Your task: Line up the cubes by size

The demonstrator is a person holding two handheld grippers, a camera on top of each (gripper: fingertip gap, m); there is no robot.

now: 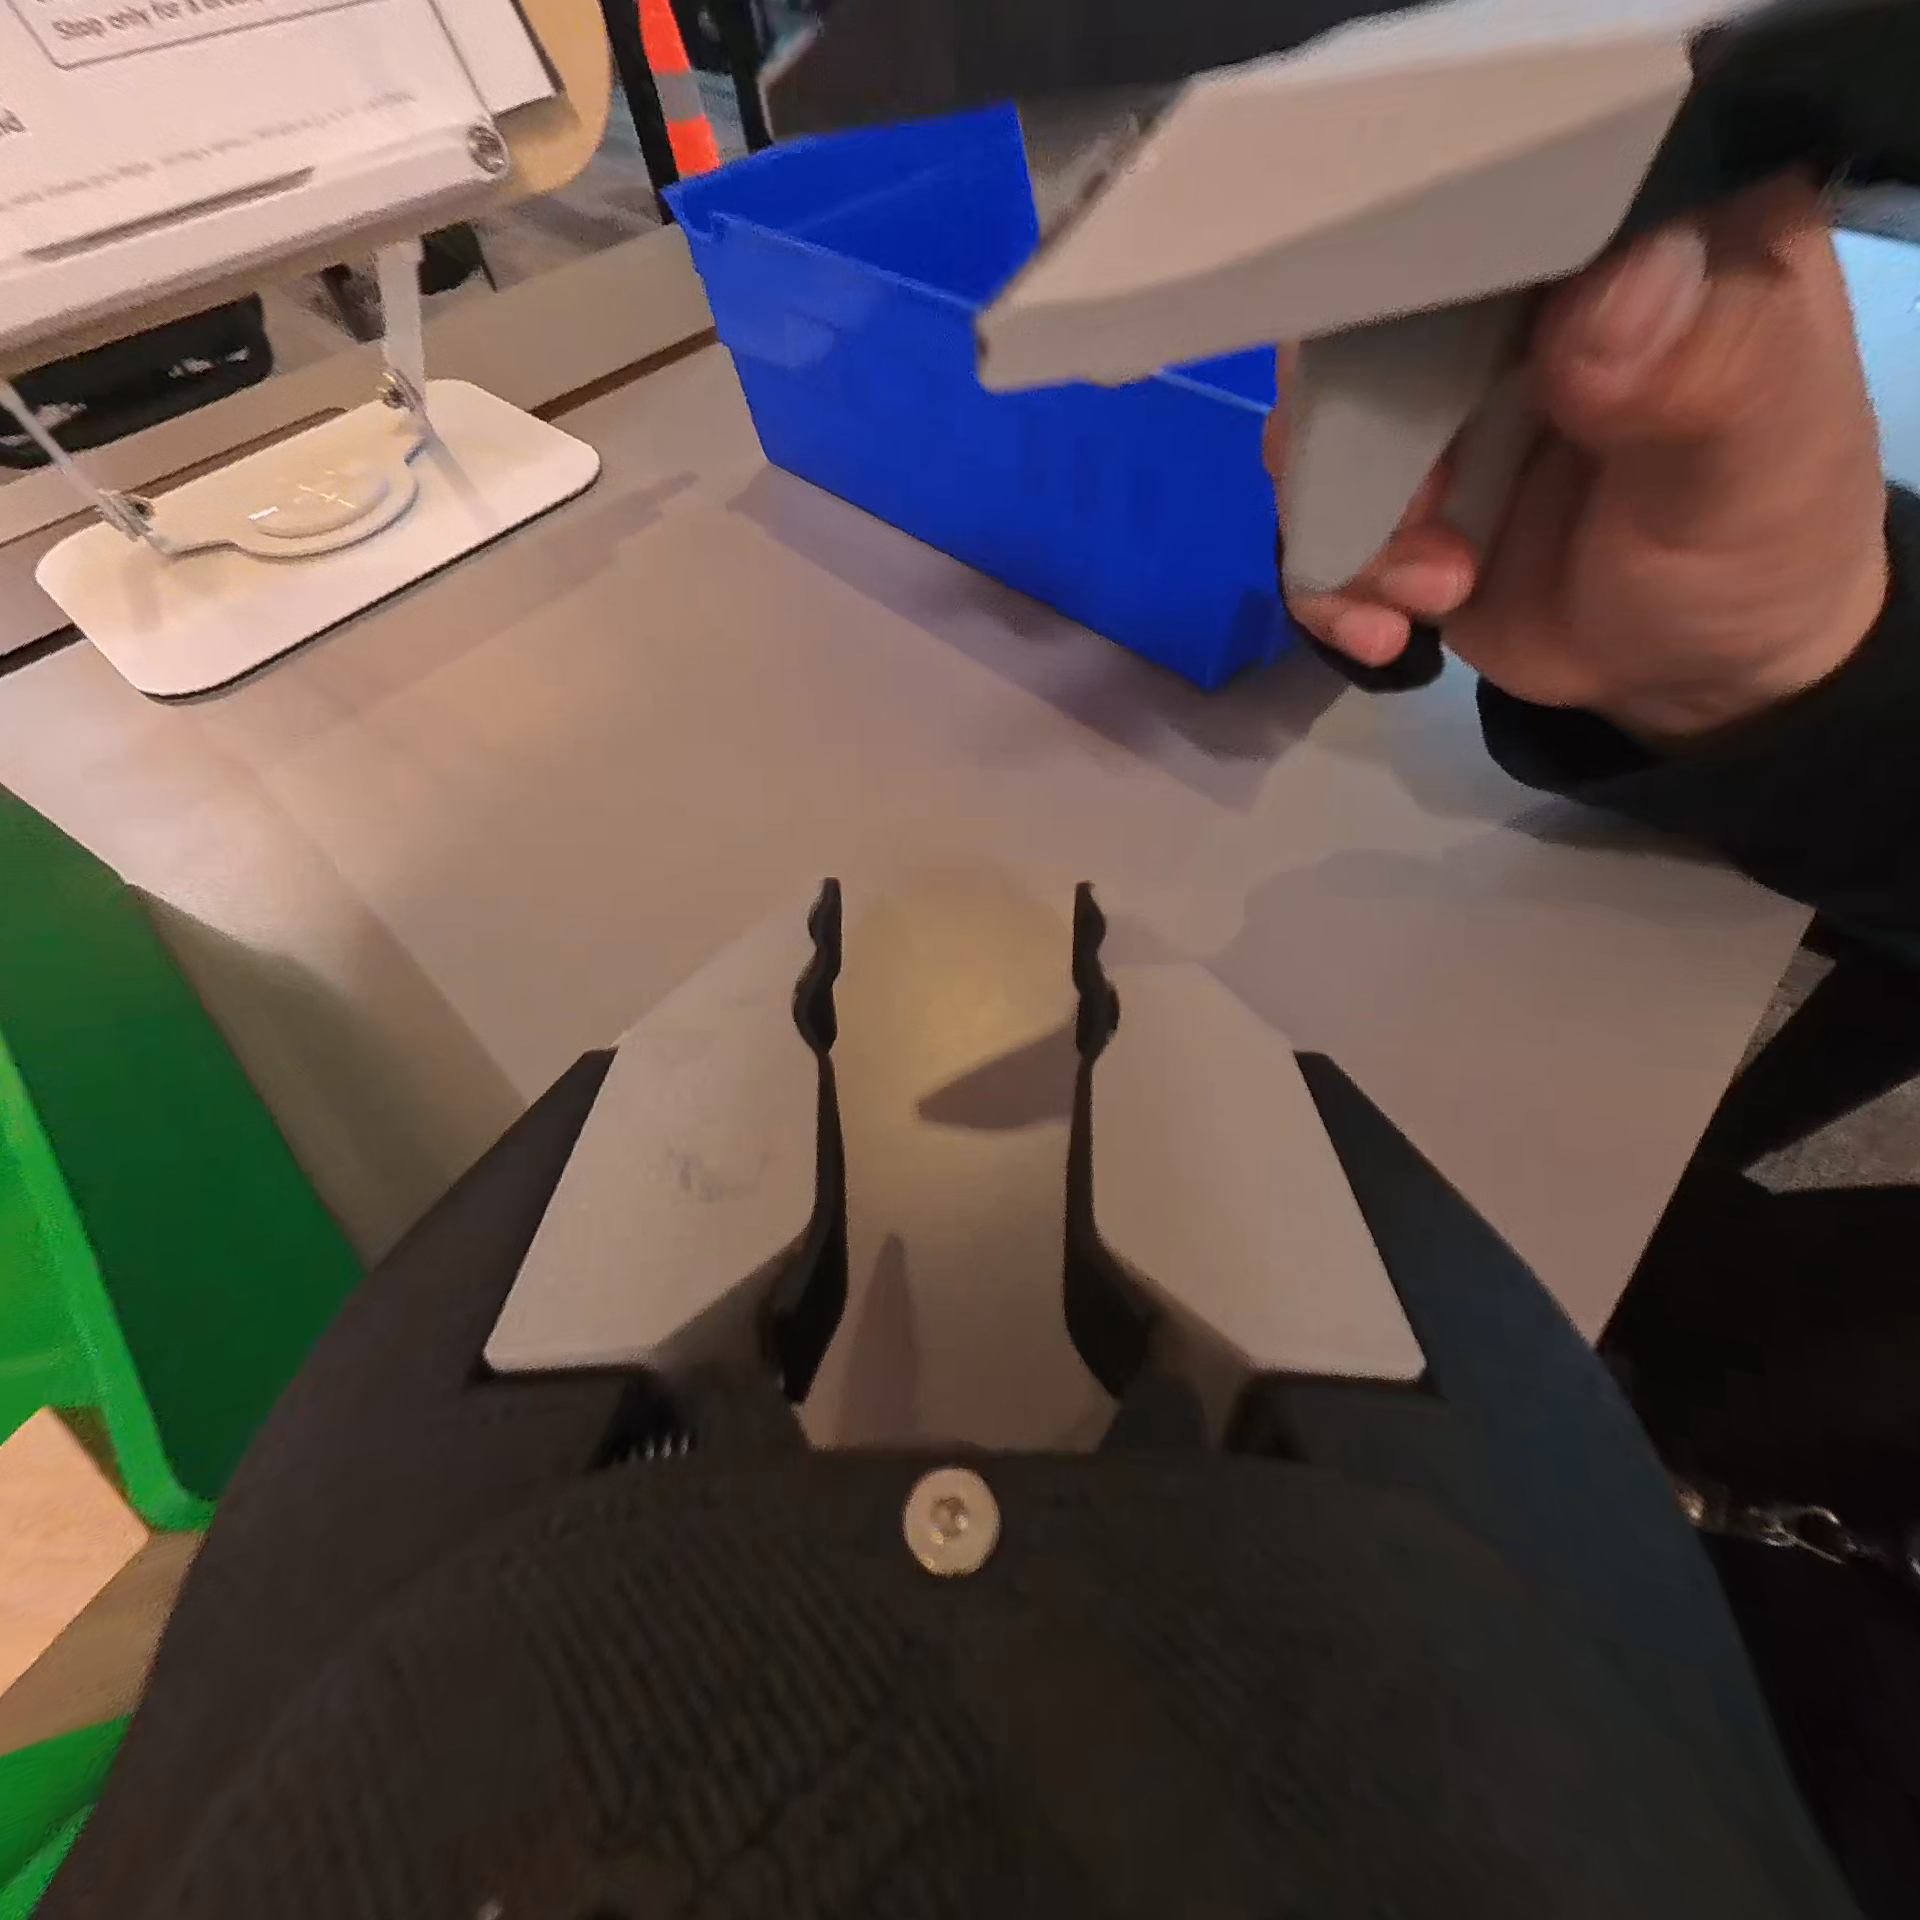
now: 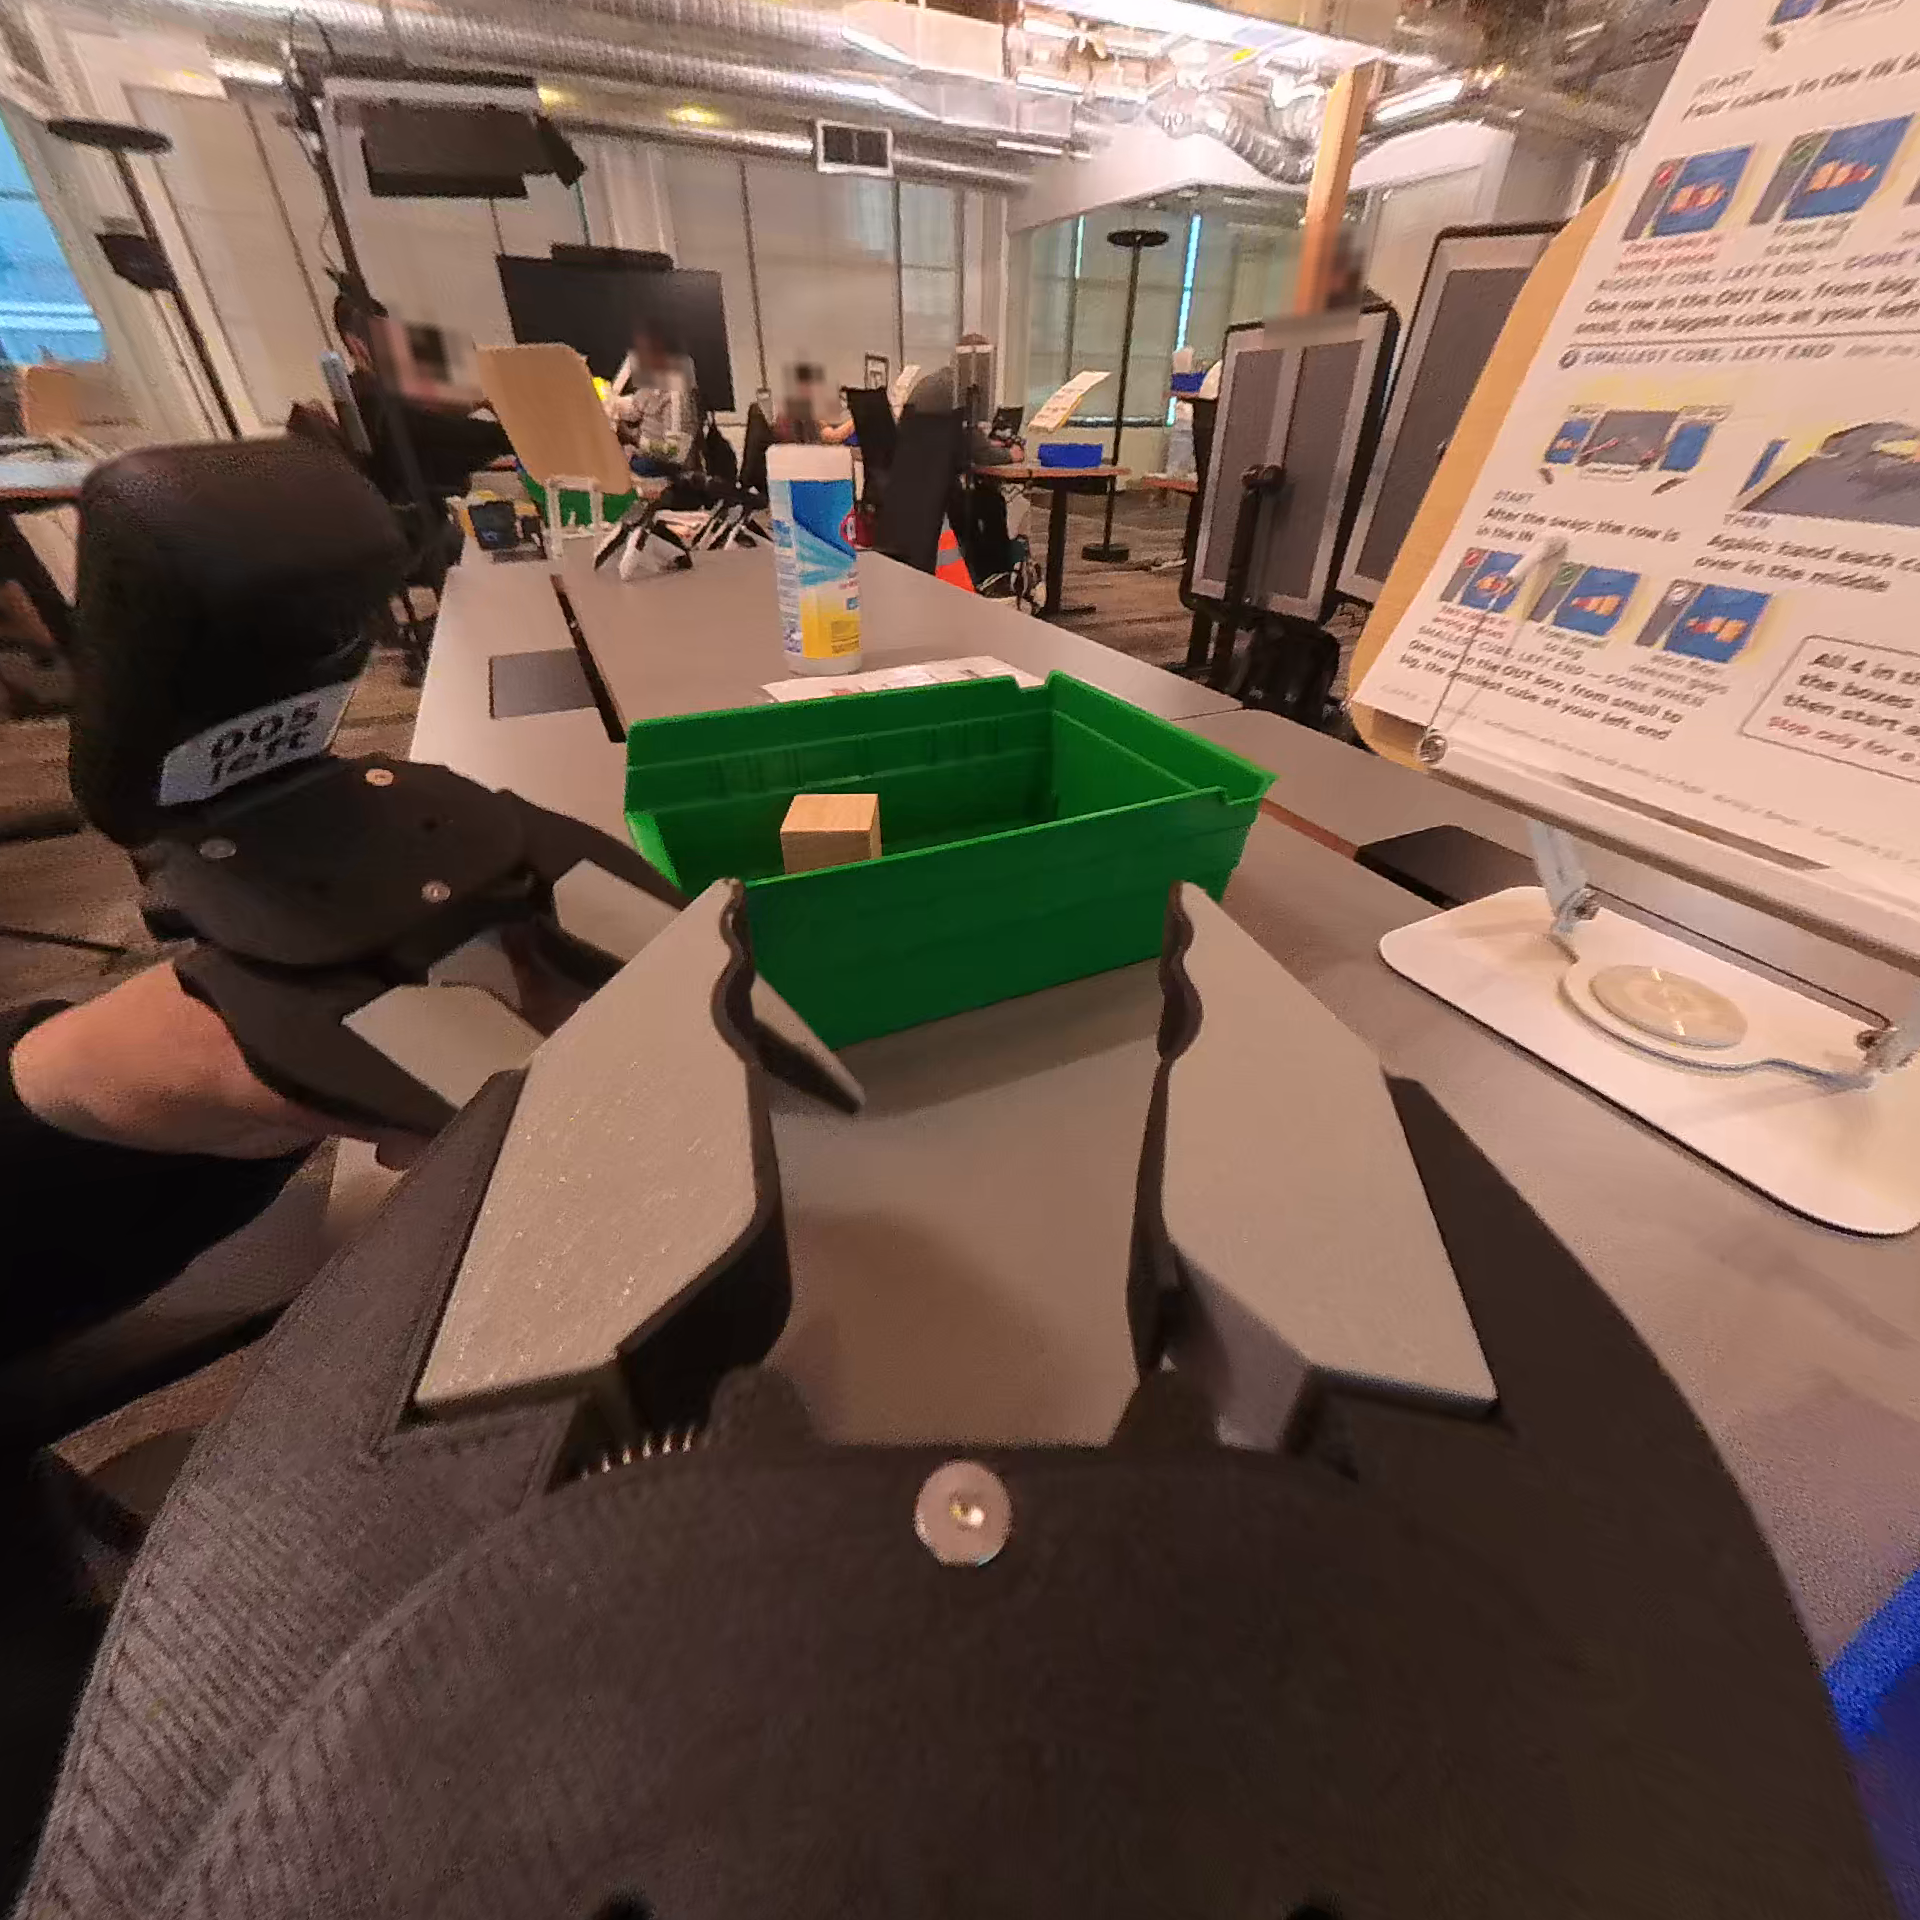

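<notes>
One wooden cube (image 2: 831,831) sits inside the green bin (image 2: 997,935) on the grey table, seen in the right wrist view. My right gripper (image 2: 956,956) is open and empty, a short way in front of the bin's near wall. My left gripper (image 1: 956,935) is open and empty over bare table; it also shows at the left of the right wrist view (image 2: 644,997). A blue bin (image 1: 997,447) stands beyond the left gripper; its inside is hidden. The right gripper's body (image 1: 1351,197) and the hand holding it pass above the blue bin. The green bin's edge (image 1: 125,1091) shows at the left.
A white instruction stand (image 2: 1662,1049) with a printed sheet stands at the table's back, between the bins (image 1: 312,540). A wipes canister (image 2: 816,561) stands on the table behind the green bin. The table's front edge (image 1: 1704,1122) runs at the right. People sit at desks far off.
</notes>
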